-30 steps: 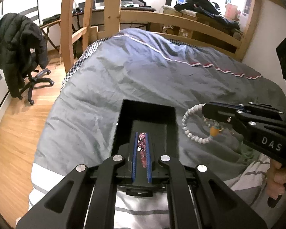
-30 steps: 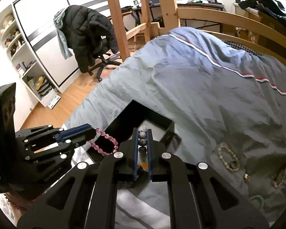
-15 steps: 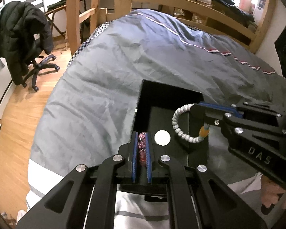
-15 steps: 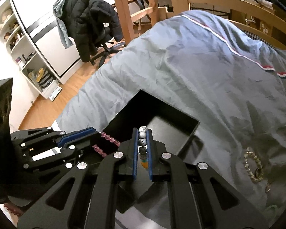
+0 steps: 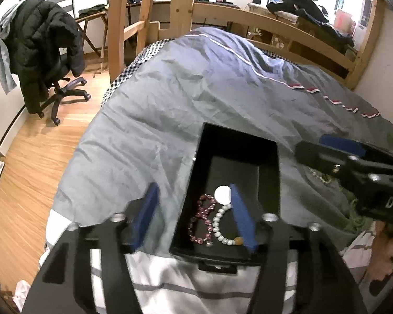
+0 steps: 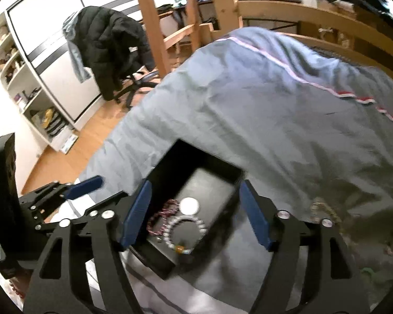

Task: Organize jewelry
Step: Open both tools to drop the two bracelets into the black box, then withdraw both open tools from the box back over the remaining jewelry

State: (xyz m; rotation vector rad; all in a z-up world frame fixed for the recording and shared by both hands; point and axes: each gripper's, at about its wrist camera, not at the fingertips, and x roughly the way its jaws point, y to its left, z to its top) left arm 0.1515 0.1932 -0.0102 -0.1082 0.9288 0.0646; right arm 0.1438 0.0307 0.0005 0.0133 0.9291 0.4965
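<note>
Only "DA" — right tongs

A bed with grey cover fills the room. A wooden frame stands behind it. A black jacket hangs on an office chair on the wooden floor.

Bright indoor light, fisheye-warped edges, right view motion-blurred.
</note>
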